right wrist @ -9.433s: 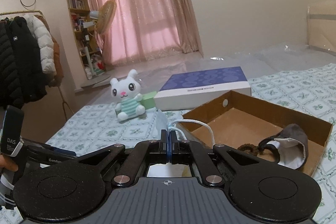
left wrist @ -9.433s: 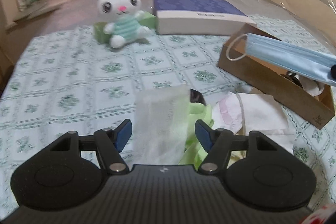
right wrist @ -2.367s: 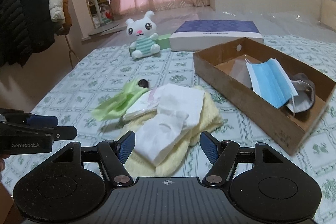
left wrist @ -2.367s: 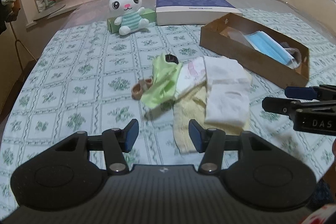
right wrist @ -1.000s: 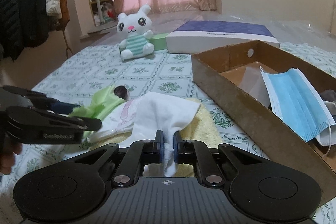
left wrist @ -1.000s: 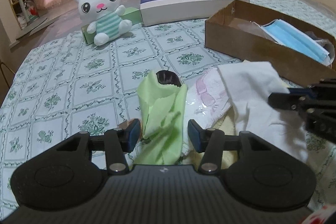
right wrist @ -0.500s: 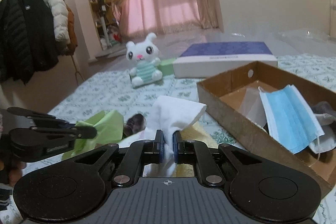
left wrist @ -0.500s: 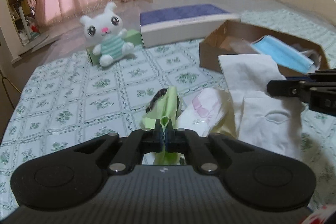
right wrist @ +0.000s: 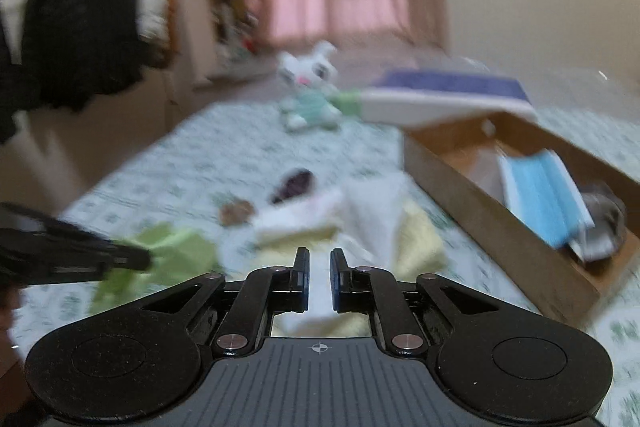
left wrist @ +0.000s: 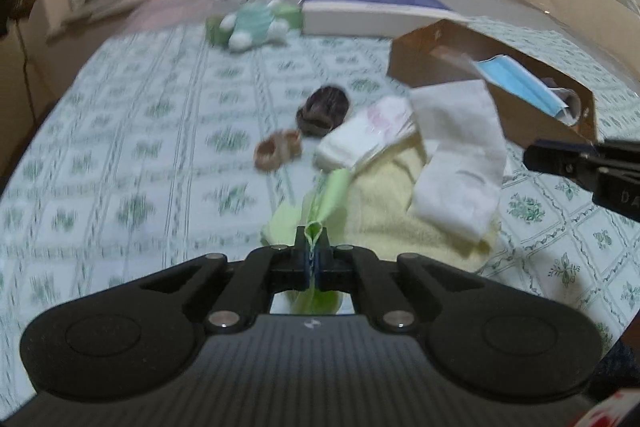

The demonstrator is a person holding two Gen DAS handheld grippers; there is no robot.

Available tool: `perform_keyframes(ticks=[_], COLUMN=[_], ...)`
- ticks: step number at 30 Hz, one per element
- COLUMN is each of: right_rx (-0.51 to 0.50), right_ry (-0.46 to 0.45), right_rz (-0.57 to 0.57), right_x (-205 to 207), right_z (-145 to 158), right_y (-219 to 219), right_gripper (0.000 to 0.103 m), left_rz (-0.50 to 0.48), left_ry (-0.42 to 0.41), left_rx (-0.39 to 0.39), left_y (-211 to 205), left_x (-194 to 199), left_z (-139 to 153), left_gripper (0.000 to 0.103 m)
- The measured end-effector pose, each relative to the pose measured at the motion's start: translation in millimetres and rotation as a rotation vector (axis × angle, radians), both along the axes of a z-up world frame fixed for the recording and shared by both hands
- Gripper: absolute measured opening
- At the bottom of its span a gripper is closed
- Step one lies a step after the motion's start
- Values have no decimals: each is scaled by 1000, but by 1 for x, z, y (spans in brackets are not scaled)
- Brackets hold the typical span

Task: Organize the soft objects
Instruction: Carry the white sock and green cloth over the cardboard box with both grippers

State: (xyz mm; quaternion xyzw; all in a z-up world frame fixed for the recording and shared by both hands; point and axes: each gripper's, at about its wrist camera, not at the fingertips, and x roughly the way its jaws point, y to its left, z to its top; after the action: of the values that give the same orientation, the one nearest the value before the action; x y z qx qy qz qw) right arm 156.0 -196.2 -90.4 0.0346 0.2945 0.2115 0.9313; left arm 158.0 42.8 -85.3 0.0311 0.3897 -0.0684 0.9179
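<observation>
A thin, crinkled light-green cloth (left wrist: 328, 195) is pinched between the pressed-together fingers of the left gripper (left wrist: 313, 251), trailing onto the fluffy pale-yellow towel (left wrist: 384, 211) near the middle of the patterned bedspread (left wrist: 120, 147). A soft white folded cloth (left wrist: 460, 155) is clamped in the narrowly parted right gripper (right wrist: 319, 279). Two small brown fabric items (left wrist: 300, 131) are shown sharply only in the left view; hanging dark coats (right wrist: 80, 23) are seen only in the right.

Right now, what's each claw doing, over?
Left gripper shut on green cloth. Right gripper slightly parted around white cloth, grip unclear. Box to the right, nothing blocking it.
</observation>
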Motion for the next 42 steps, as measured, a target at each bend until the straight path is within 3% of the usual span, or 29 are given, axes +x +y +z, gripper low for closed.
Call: perform_keyframes(ticks=[2, 3, 12, 13, 15, 16, 21, 26, 33, 34, 36, 37, 38, 42], right_rx=[-19, -5, 3, 2, 6, 8, 80, 91, 44, 29, -7, -27, -41, -123], right_ry=[20, 13, -37, -30, -25, -23, -12, 77, 238, 229, 174, 137, 97, -5], right_rz=[-50, -73, -86, -85, -80, -69, 27, 125, 70, 73, 99, 103, 104, 161], right_x=[11, 17, 83, 88, 95, 95, 59, 11, -1, -1, -5, -8, -11, -12], right_z=[-4, -6, -14, -16, -21, -22, -14, -20, -47, -44, -33, -27, -22, -16], right_y=[-3, -7, -2, -2, -1, -2, -7, -2, 5, 7, 10, 12, 12, 25], right_gripper=[49, 54, 55, 54, 33, 1, 1, 1, 2, 8, 33, 57, 67, 73], left_rz=[31, 42, 123, 128, 134, 135, 134, 127, 119, 120, 121, 121, 120, 120], left_ry=[20, 17, -27, -24, -15, -9, 18, 53, 90, 95, 102, 103, 105, 112], left_rx=[-12, -8, 6, 6, 7, 6, -5, -13, -22, -23, -25, -27, -28, -38], left_y=[5, 7, 28, 30, 32, 32, 31, 27, 22, 21, 21, 20, 20, 21], left_x=[2, 4, 34, 37, 39, 40, 33, 24, 13, 13, 12, 12, 12, 11], left_z=[-4, -4, 3, 2, 0, -2, -9, -18, -26, -28, -29, -30, -30, -32], left_gripper=[3, 3, 3, 3, 3, 3, 3, 3, 3, 3, 3, 3, 3, 3])
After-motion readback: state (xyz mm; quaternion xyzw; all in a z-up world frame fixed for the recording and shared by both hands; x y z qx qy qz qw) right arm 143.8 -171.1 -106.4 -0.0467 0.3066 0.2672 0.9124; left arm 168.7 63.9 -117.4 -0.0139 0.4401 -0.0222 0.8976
